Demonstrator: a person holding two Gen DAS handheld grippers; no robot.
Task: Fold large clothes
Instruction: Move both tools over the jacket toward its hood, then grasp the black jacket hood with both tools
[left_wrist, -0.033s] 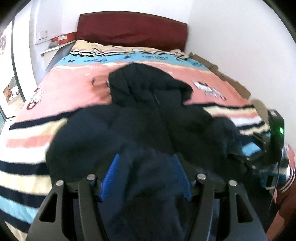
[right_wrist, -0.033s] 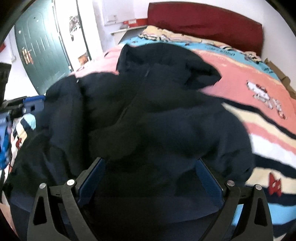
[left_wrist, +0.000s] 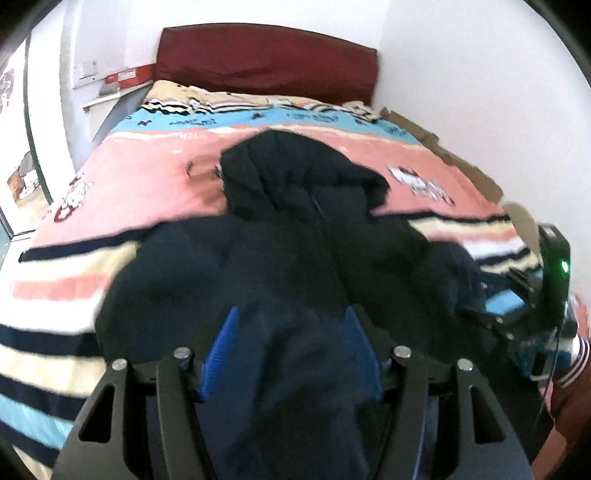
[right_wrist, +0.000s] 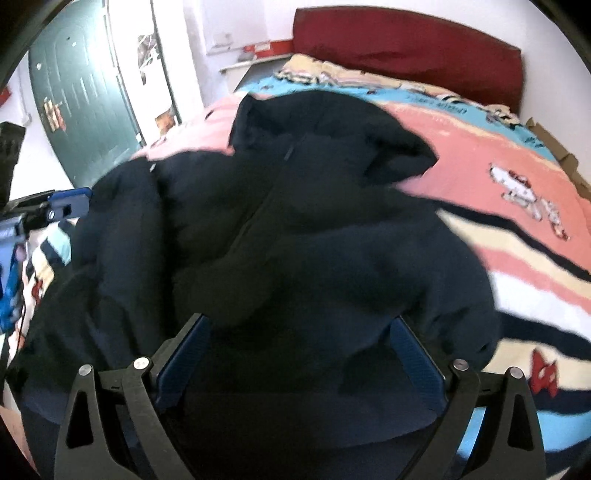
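Note:
A large dark navy padded jacket (left_wrist: 295, 229) lies bunched on the striped bed blanket (left_wrist: 147, 184), hood toward the headboard. My left gripper (left_wrist: 291, 332) is at its near edge, blue pads closed on a thick fold of the fabric. In the right wrist view the same jacket (right_wrist: 295, 221) fills the middle. My right gripper (right_wrist: 301, 343) has its jaws wide, and a thick wad of the jacket fills the gap and hides the fingertips. Each gripper shows in the other's view: the right gripper (left_wrist: 550, 280) at the right edge, the left gripper (right_wrist: 37, 221) at the left edge.
The dark red headboard (left_wrist: 266, 62) stands against the far wall. Flattened cardboard (left_wrist: 461, 162) lines the right wall. A shelf (left_wrist: 110, 92) and a green door (right_wrist: 81, 103) are to the left of the bed. A person's sleeve (left_wrist: 569, 387) with a striped cuff shows at the right.

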